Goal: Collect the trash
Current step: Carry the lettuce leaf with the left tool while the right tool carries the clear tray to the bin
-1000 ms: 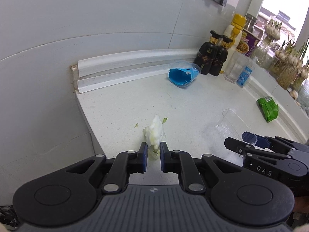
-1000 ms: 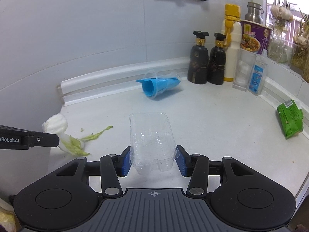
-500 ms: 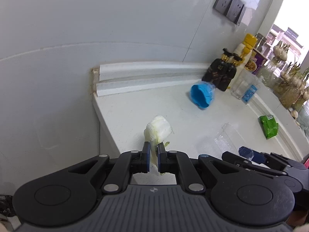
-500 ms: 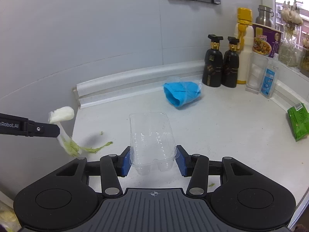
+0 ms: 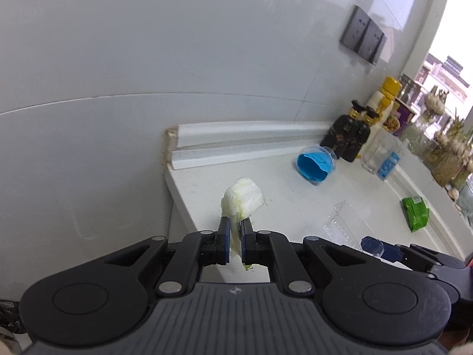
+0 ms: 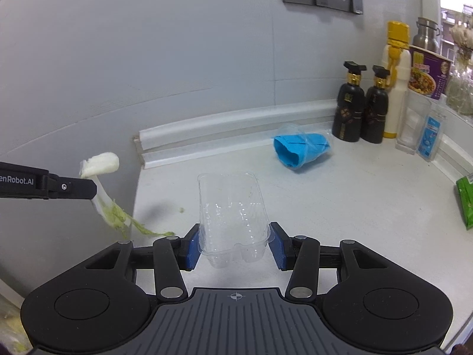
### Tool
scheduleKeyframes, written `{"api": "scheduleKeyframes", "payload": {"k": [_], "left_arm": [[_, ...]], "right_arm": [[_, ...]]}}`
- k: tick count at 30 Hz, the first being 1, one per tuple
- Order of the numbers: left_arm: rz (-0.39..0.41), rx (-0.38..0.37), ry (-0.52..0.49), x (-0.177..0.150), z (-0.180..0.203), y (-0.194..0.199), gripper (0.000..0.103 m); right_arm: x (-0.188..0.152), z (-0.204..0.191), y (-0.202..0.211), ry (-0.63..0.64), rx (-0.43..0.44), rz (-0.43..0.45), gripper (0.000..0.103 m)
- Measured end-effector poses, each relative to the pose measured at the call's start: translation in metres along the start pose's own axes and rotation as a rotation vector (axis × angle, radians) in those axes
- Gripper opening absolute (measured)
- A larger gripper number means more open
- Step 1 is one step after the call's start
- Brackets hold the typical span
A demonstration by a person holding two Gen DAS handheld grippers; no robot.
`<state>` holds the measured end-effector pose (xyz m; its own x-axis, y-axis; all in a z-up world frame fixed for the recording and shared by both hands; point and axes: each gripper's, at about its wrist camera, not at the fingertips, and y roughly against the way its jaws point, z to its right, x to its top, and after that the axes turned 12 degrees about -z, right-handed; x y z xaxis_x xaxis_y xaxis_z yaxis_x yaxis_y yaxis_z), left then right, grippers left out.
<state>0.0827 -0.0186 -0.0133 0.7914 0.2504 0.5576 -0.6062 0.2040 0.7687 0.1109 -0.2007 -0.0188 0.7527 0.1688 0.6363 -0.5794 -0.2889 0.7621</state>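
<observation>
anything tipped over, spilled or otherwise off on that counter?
Yes. A clear cup with blue lining lies on its side near the two black bottles. Small green leaf scraps sit near the counter edge. A green packet lies flat at right.

A white tabletop (image 6: 340,201) is carrying a blue cup (image 6: 300,148) lying on its side near two dark bottles (image 6: 362,106) standing at the wall. A green packet (image 6: 465,204) is lying at its right edge, and small green scraps (image 6: 181,210) are sitting near its left edge.
</observation>
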Motion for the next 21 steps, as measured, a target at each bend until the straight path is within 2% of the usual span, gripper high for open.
{"api": "scheduleKeyframes", "payload": {"k": [11, 21], "left_arm": [[0.022, 0.073, 0.116, -0.009, -0.051, 0.022, 0.006], [-0.006, 0.126, 0.227, -0.035, -0.094, 0.024, 0.006]], "right_arm": [[0.01, -0.055, -0.011, 0.113, 0.086, -0.025, 0.046], [0.008, -0.114, -0.027, 0.26, 0.167, -0.078, 0.046]]}}
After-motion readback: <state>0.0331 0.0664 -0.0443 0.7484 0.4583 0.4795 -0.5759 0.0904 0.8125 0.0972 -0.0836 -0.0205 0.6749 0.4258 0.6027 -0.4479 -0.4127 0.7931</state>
